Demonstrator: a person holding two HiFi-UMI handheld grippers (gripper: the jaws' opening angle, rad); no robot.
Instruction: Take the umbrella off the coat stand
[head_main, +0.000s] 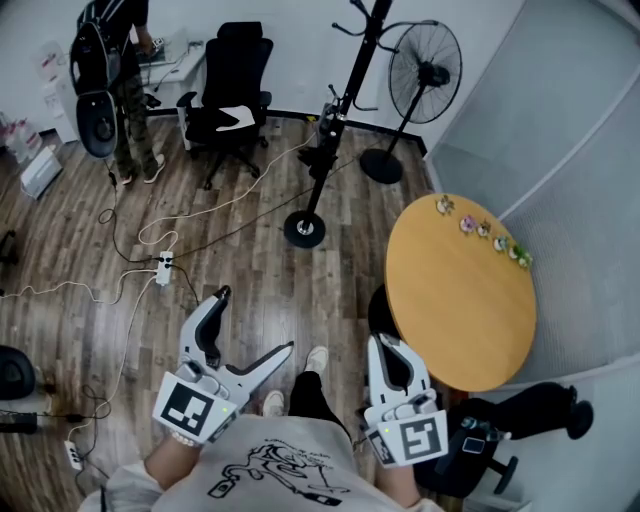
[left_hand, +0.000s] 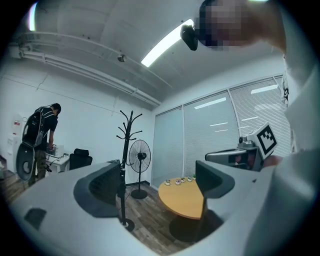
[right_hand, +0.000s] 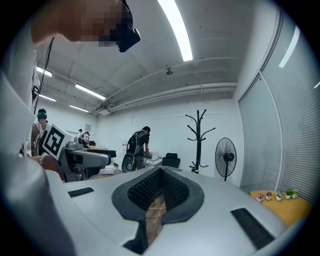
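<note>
— How are the hands held?

— Both are low in front of the body, pointing level out into the room. The left tongs (head_main: 256, 320) are spread wide, and nothing sits between the pads; only the far room shows through the gap. The right tongs (head_main: 384, 343) are pressed together on nothing, with a thin slit of floor showing between the pads.

— And the umbrella?

— Well ahead of both tongs. A small dark bundle (head_main: 328, 125) hangs against the pole of the coat stand (head_main: 304, 228), partway up. That looks to be the umbrella, though it is too small to be sure. The stand is upright, ahead and between the two tongs.

— What about the room?

— Far ahead and left of the left tongs, a person (head_main: 118, 80) with a backpack stands at a desk. A black office chair (head_main: 232, 95) is just to the right. Cables (head_main: 164, 268) trail over the wooden floor (head_main: 240, 260) ahead of the left tongs. A standing fan (head_main: 425, 72) is beyond the coat stand. Just right of the right tongs is a round wooden surface (head_main: 460, 300), with small pots (head_main: 467, 225) along its far edge.
</note>
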